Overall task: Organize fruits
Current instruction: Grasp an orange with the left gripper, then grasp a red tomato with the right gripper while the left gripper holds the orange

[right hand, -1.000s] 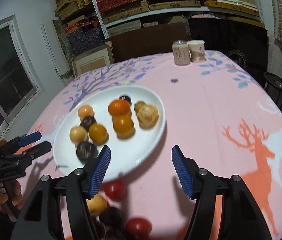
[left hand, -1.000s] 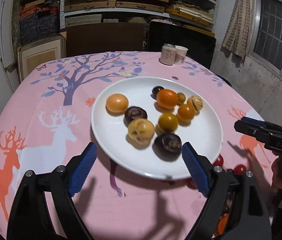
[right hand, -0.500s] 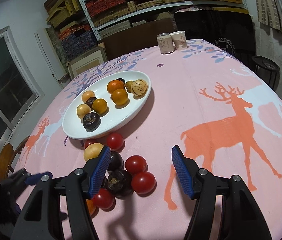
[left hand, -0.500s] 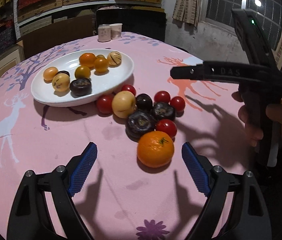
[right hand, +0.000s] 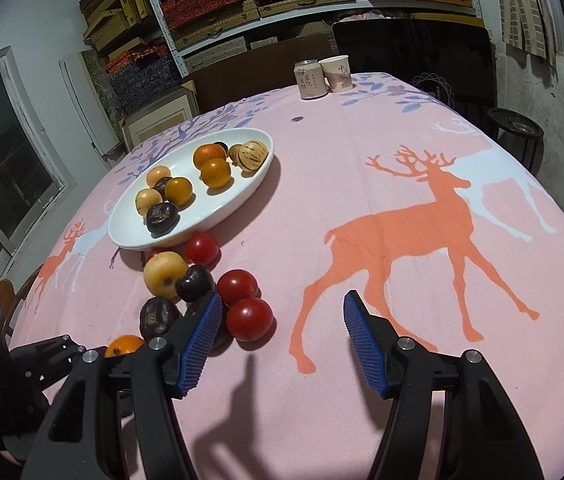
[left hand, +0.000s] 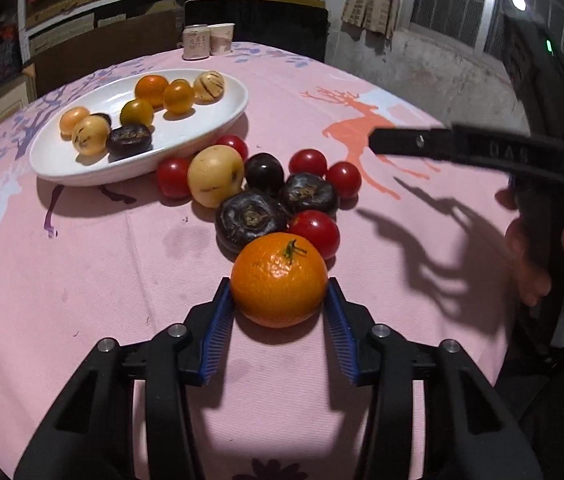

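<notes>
My left gripper [left hand: 278, 284] is shut on a mandarin orange [left hand: 278, 280] that rests on the pink tablecloth; both blue pads touch its sides. The orange also shows in the right wrist view [right hand: 124, 345]. Just beyond it lies a cluster of loose fruit: dark plums [left hand: 250, 218], red cherry tomatoes [left hand: 315, 230] and a yellow fruit [left hand: 214, 176]. A white oval plate [left hand: 218, 128] behind holds several orange, yellow and dark fruits. My right gripper [right hand: 280, 308] is open and empty, hovering right of the cluster, near a red tomato [right hand: 249, 319].
A can [right hand: 311, 79] and a paper cup [right hand: 337, 73] stand at the table's far edge. Shelves with boxes and a dark chair are behind the table. The right gripper's body [left hand: 481, 152] and the hand holding it are at the right of the left wrist view.
My left gripper moved forward and closed its jaws on the mandarin orange. The right gripper lowered slightly toward the fruit cluster and stays open.
</notes>
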Demonstrator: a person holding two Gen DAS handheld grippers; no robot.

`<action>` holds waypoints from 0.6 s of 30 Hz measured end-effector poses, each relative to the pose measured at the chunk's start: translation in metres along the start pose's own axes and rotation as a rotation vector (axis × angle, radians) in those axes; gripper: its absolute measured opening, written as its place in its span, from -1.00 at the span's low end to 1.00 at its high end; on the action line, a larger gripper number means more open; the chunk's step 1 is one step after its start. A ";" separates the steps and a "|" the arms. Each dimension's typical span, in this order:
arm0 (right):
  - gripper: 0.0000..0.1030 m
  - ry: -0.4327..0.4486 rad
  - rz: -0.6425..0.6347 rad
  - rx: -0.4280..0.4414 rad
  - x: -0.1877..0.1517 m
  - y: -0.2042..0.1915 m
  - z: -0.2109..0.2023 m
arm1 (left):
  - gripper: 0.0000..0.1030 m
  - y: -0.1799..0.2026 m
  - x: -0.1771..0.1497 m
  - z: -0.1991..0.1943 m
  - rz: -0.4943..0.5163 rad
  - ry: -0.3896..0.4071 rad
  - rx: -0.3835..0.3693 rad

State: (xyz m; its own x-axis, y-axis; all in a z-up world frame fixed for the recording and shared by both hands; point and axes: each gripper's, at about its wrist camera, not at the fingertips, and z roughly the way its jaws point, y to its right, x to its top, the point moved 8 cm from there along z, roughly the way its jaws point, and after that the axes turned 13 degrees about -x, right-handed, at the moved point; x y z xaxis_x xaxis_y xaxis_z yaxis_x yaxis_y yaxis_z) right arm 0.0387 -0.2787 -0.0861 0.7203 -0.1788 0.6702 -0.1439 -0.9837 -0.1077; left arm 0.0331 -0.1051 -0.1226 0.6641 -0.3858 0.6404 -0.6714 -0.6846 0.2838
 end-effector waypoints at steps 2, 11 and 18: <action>0.23 -0.002 -0.010 0.000 -0.002 -0.002 0.000 | -0.12 -0.004 0.002 -0.005 -0.023 0.028 0.016; -0.06 -0.017 -0.145 -0.006 -0.014 -0.025 0.007 | -0.12 -0.026 0.005 -0.027 -0.088 0.114 0.116; -0.06 -0.023 -0.223 -0.050 -0.019 -0.032 0.017 | -0.12 -0.037 -0.001 -0.015 -0.127 0.039 0.136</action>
State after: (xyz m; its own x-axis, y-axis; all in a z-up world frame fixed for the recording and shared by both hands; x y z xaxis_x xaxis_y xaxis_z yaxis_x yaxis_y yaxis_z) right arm 0.0408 -0.2439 -0.1077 0.7533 0.0420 0.6563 -0.0127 -0.9968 0.0784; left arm 0.0527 -0.0698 -0.1228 0.7260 -0.2685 0.6332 -0.5305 -0.8045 0.2671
